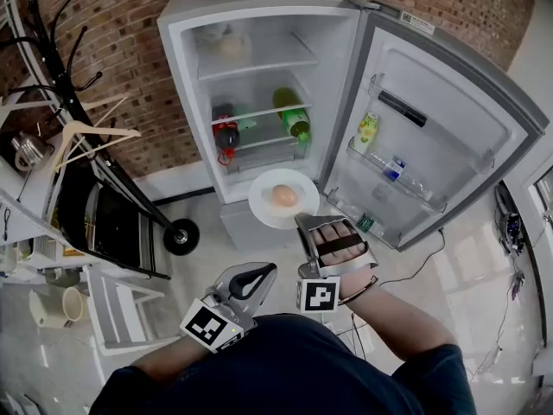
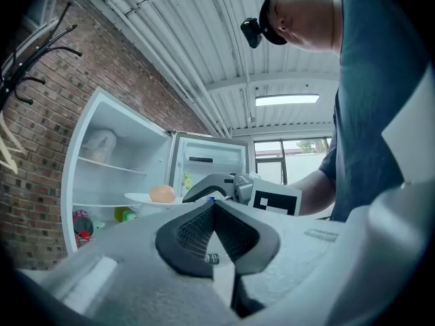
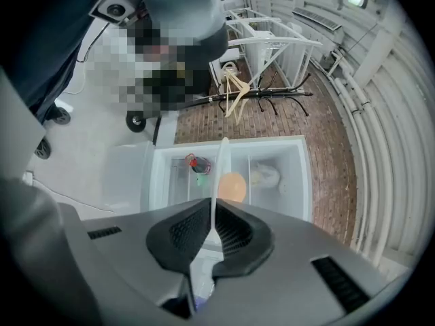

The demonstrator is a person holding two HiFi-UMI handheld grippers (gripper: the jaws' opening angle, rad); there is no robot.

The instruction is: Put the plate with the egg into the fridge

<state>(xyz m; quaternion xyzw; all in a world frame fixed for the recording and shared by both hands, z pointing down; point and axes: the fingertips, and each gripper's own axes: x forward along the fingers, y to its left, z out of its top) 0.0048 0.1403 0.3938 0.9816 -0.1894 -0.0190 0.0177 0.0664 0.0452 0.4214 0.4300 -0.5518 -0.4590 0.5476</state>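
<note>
The plate (image 1: 262, 195) with the egg (image 1: 284, 196) was held in the air just in front of the open fridge (image 1: 259, 7), near its lower part, and it was not set on any shelf. The egg was seen lying about in the middle of the plate. The near rim of the plate was gripped by the right gripper (image 1: 304, 219), whose jaws were closed narrowly on it. In the right gripper view, the thin white edge of the plate (image 3: 221, 168) was seen standing between the two dark pads of the right gripper (image 3: 212, 216), with the egg (image 3: 232, 187) beyond them. The left gripper (image 1: 262, 272) was kept lower and nearer to the person, to the left of the right one and apart from the plate. In the left gripper view, the jaws of the left gripper (image 2: 216, 209) were seen pressed together with nothing between them, and the plate (image 2: 139, 197) and egg (image 2: 162, 193) were visible farther away before the fridge. The fridge door (image 1: 449, 137) was swung fully open to the right. On a middle shelf inside, a bottle with a red cap (image 1: 225, 134) was lying at the left and a green bottle (image 1: 295, 121) at the right. A wooden hanger (image 1: 86, 132) was seen on a rack to the left of the fridge.
</note>
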